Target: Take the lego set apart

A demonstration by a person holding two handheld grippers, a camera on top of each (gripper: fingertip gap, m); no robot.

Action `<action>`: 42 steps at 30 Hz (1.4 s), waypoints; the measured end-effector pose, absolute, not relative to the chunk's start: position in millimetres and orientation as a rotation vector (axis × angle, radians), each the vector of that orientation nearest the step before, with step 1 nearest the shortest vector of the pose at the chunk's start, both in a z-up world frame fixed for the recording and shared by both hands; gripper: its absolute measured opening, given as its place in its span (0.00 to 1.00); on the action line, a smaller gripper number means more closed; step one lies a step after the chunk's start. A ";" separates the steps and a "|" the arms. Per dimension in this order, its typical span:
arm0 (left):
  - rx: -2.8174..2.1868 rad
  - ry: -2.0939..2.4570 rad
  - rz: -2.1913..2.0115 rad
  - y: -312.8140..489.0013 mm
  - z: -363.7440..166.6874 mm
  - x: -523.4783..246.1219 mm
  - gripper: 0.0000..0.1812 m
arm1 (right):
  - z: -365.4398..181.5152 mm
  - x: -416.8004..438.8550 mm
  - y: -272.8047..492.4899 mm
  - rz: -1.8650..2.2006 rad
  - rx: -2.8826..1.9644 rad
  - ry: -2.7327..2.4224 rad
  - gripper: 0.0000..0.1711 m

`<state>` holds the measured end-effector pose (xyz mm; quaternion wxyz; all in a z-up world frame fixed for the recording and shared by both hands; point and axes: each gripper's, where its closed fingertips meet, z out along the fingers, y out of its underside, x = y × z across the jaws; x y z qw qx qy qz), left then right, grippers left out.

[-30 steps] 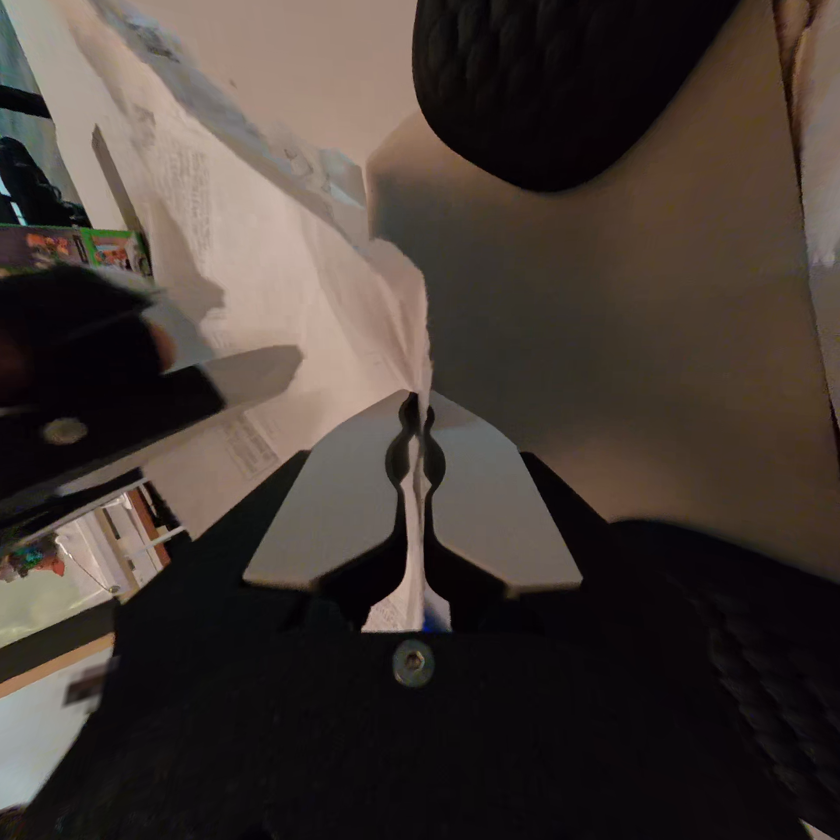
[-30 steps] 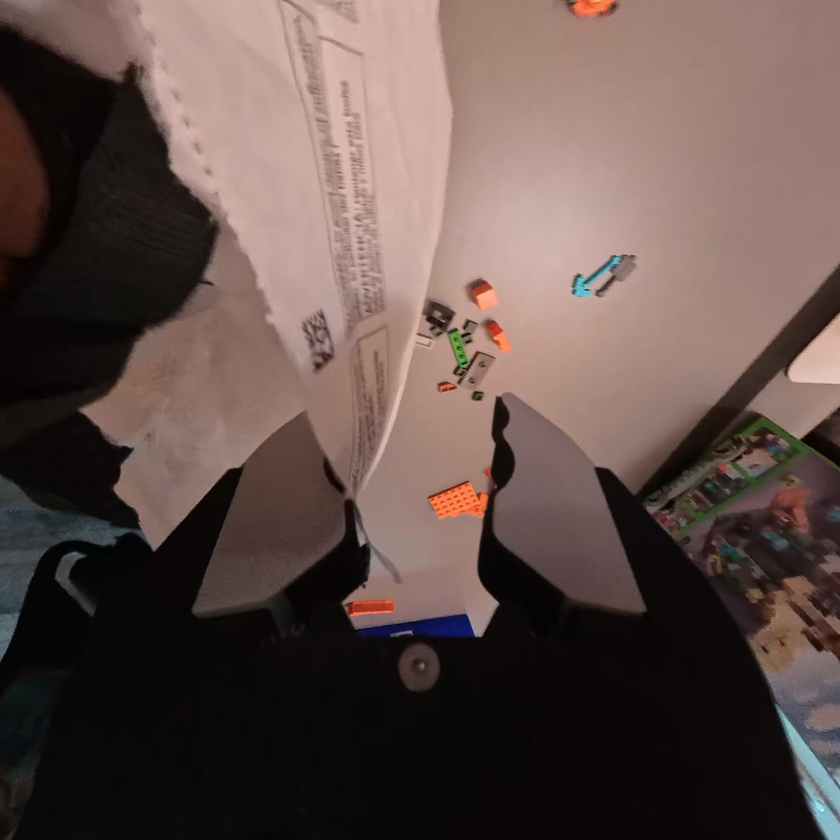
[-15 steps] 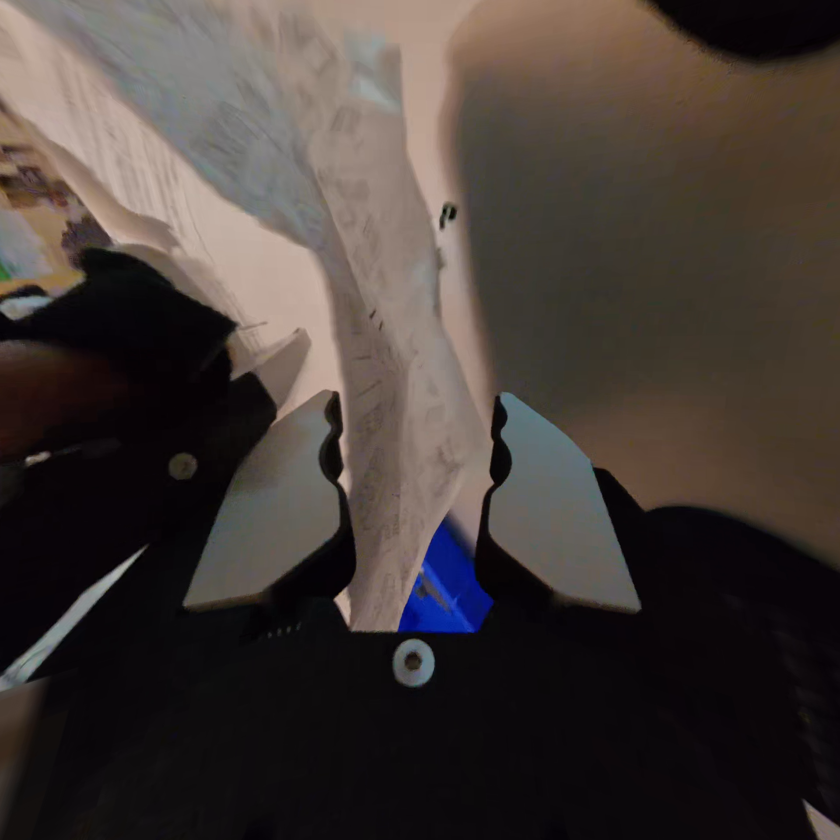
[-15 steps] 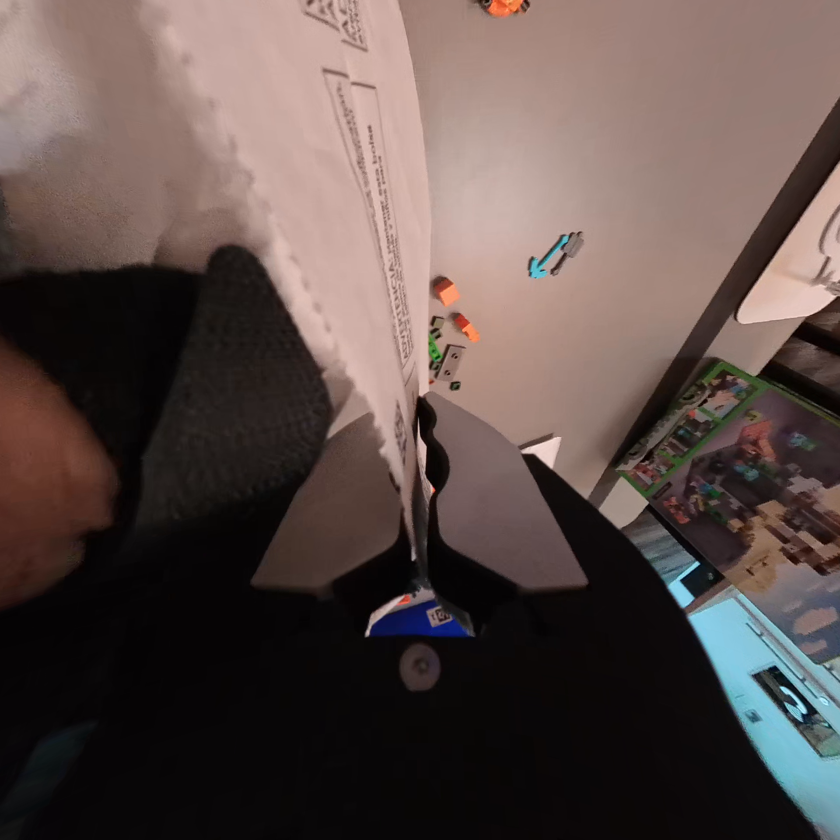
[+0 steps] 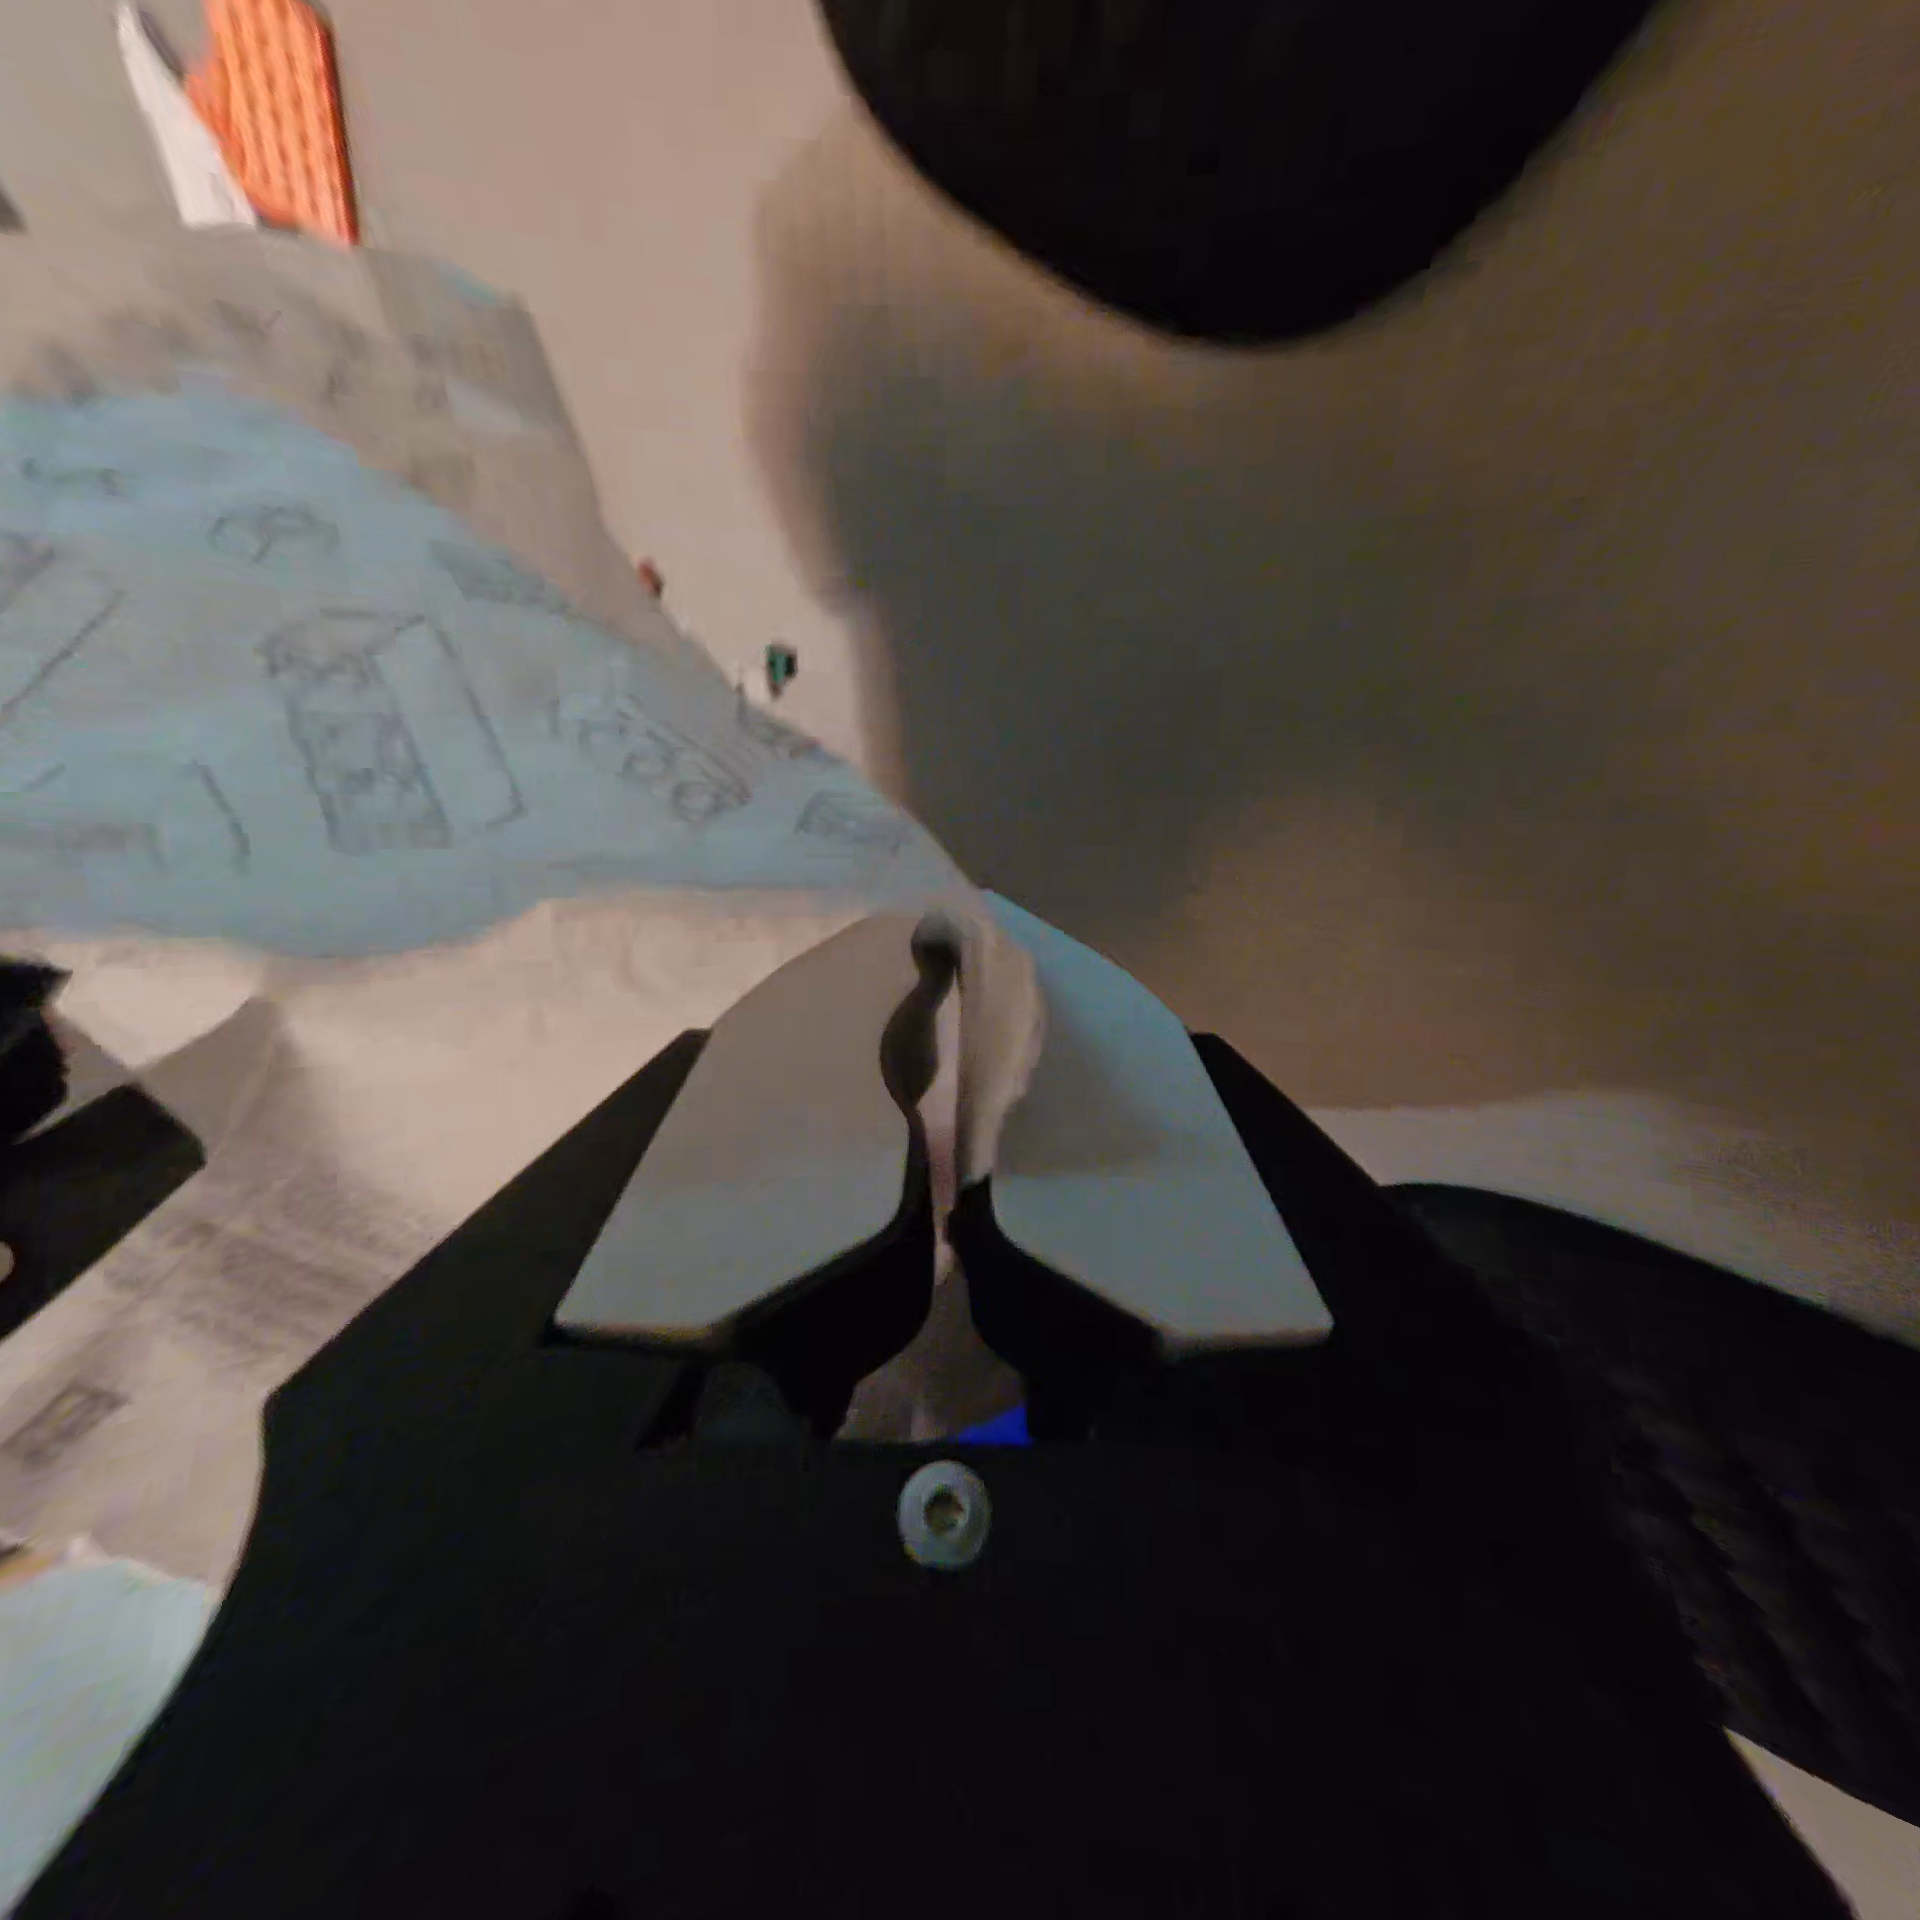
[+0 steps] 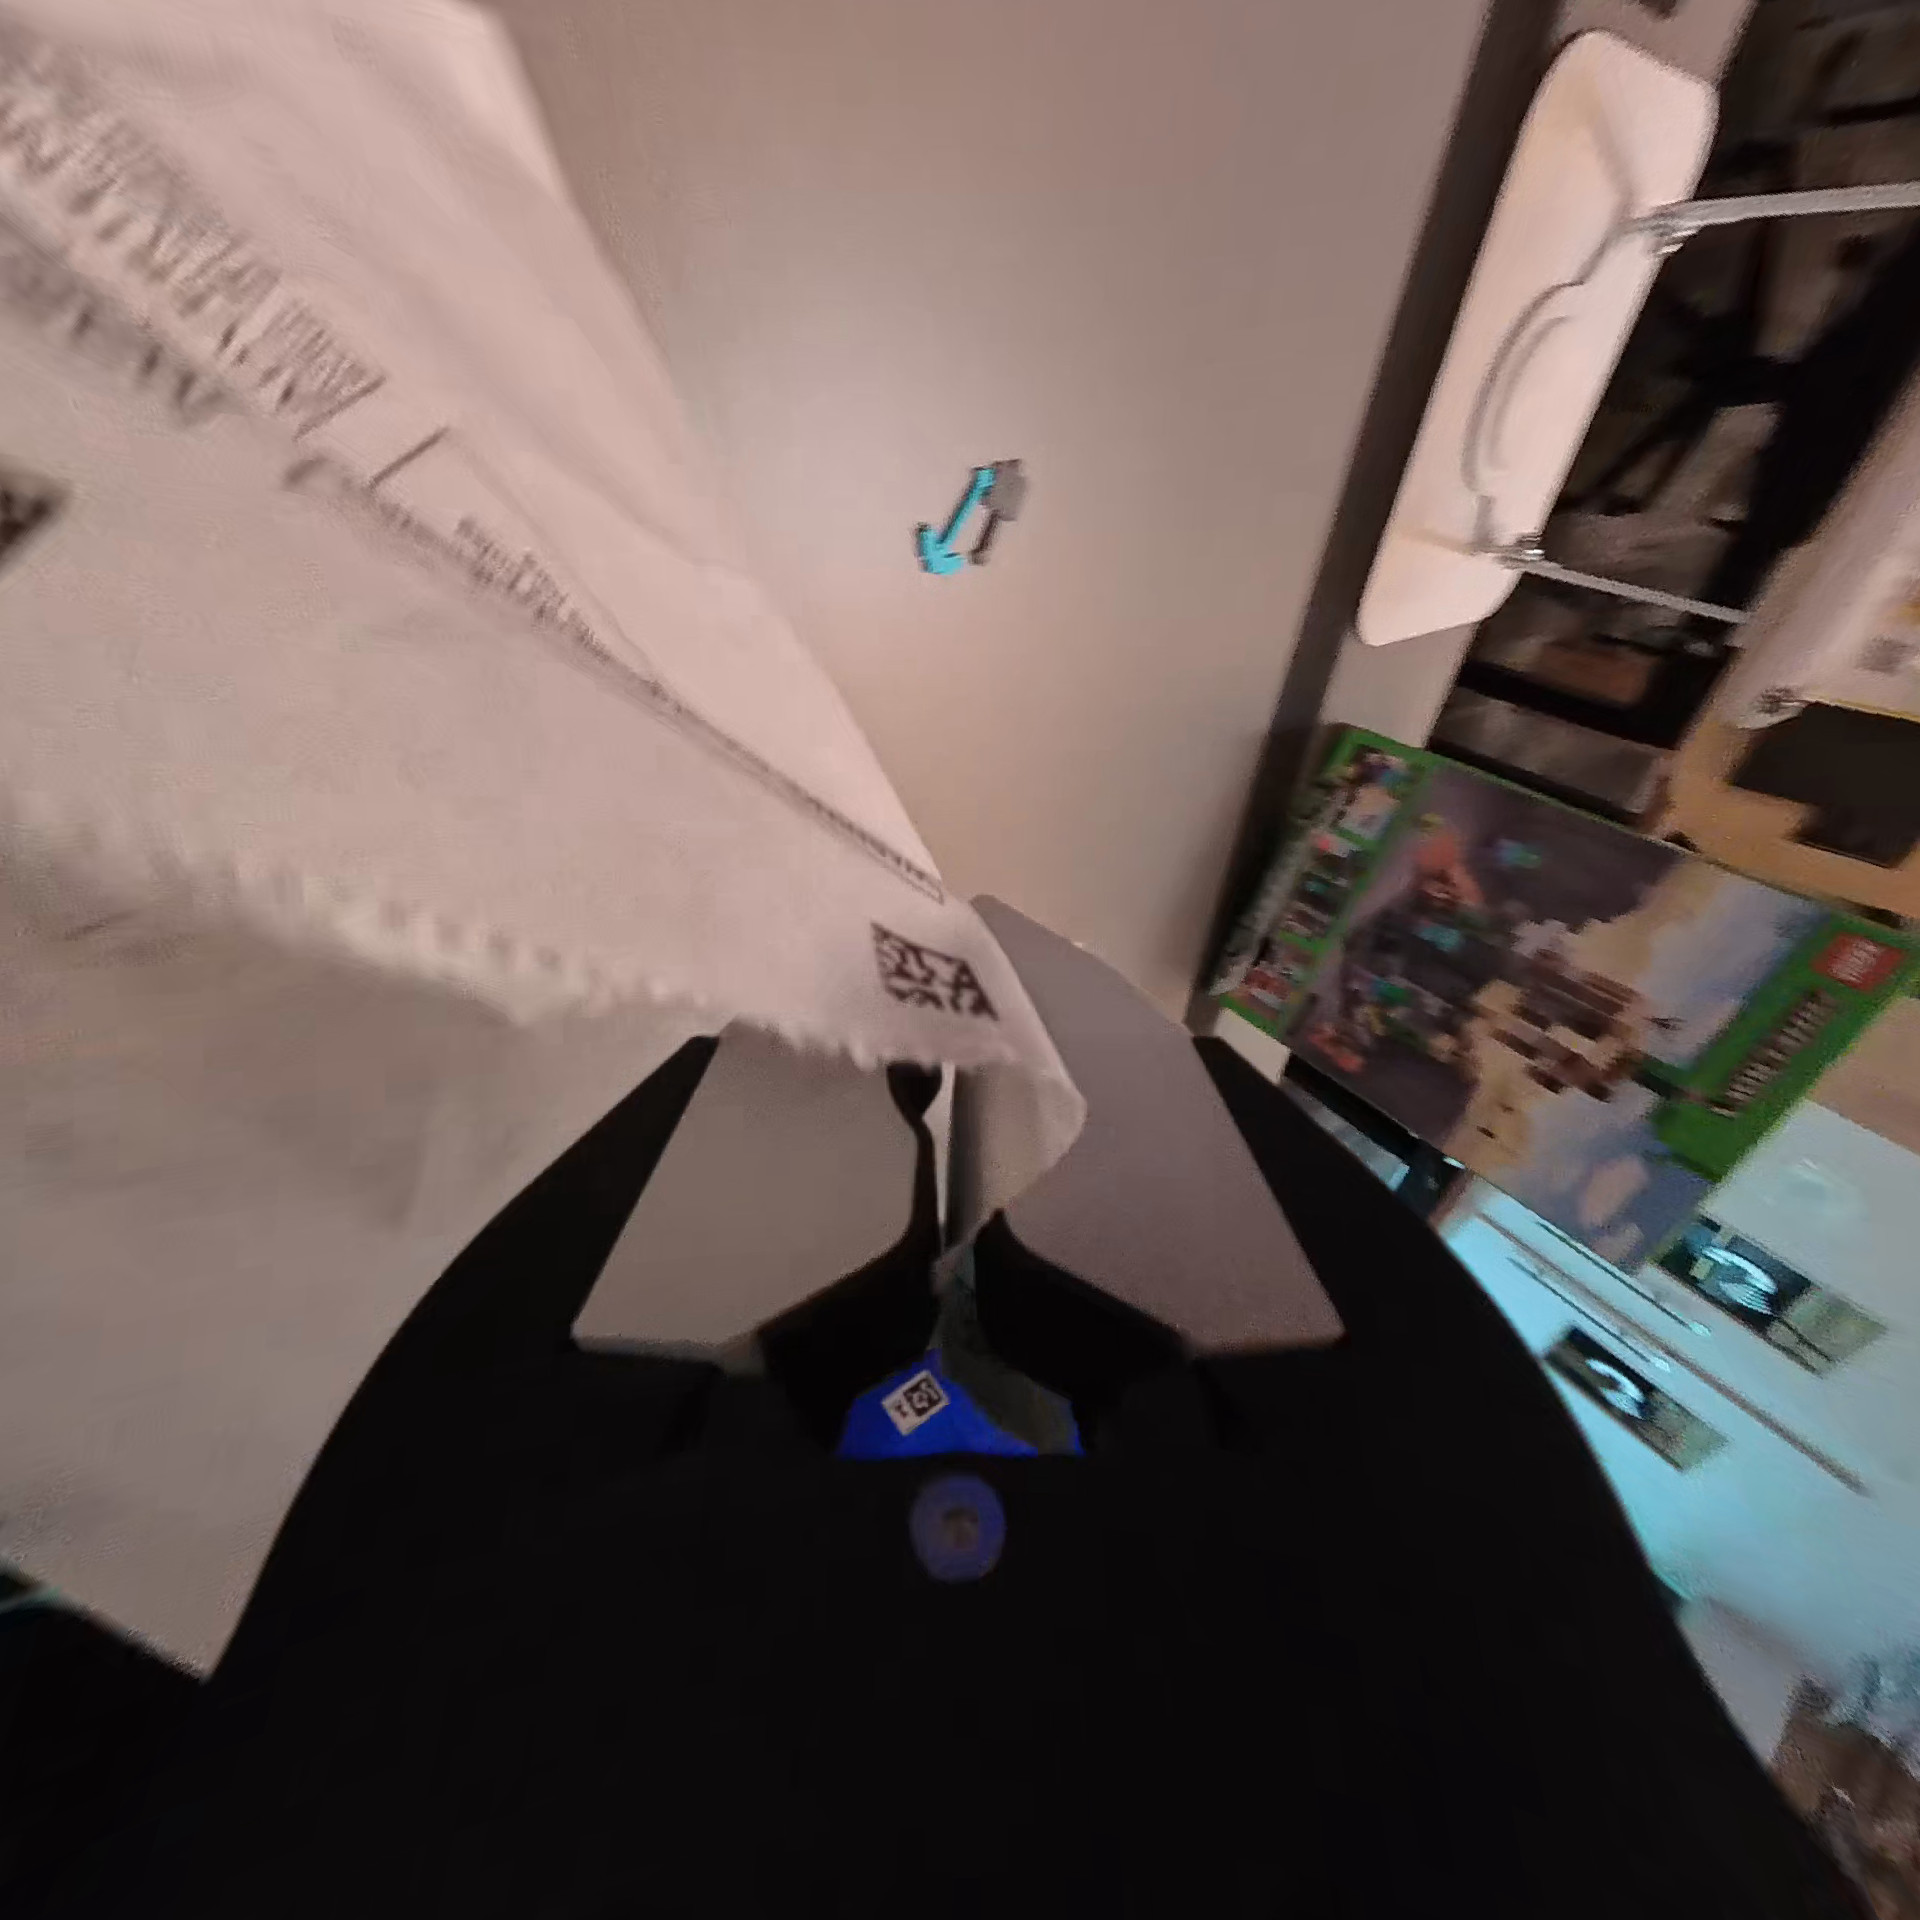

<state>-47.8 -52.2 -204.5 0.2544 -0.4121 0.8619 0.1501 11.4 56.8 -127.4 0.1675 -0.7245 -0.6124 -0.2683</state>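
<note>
You've got the white paper bag (image 6: 416, 727) strung between both tools, off the table (image 6: 987, 260). My read: you're pinching two spots on its edge so you can pull it open or tip it. It's a lego parts bag as far as I can tell, printed all over, with a serrated torn edge in the right wrist view. Contents: can't see inside from either camera, so whether bricks are left in it is unknown.

Set box (image 6: 1558, 987), green-bordered, lies past the table's dark edge, closed side toward the camera, contents not visible.

Right gripper (image 6: 961, 1049): jaws clamped narrow on a bag corner, paper folded over the right finger.

Left gripper (image 5: 951, 1039): jaws nearly together with a fold of the bag pinched between them.

Lego itself is loose on the table, well apart from both tools: orange studded plate (image 5: 275, 114) far off in the left view, blue pickaxe piece (image 6: 966, 525), a couple of tiny bits (image 5: 777, 665) near the bag's far edge. Both views are motion-blurred, so small parts are uncertain.
</note>
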 end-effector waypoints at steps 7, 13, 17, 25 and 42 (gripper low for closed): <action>-1.168 2.494 0.156 -74.7 -199.5 -62.9 0.00 | -104.4 -12.3 66.9 -0.924 -1.810 -1.688 0.00; -1.254 2.286 0.510 -27.8 -194.1 -75.4 0.03 | -114.5 -11.3 62.7 -0.816 -1.897 -1.691 0.00; -1.250 2.115 0.705 -4.5 -186.6 -80.1 0.08 | -127.4 -12.5 62.2 -0.699 -1.954 -1.664 0.00; -1.236 2.054 0.770 5.9 -197.3 -87.4 0.00 | -142.9 -3.0 49.3 -0.668 -2.006 -1.700 0.15; -1.321 1.962 0.710 13.8 -179.2 -90.6 0.00 | -175.5 -10.3 22.9 -0.382 -2.233 -1.792 0.33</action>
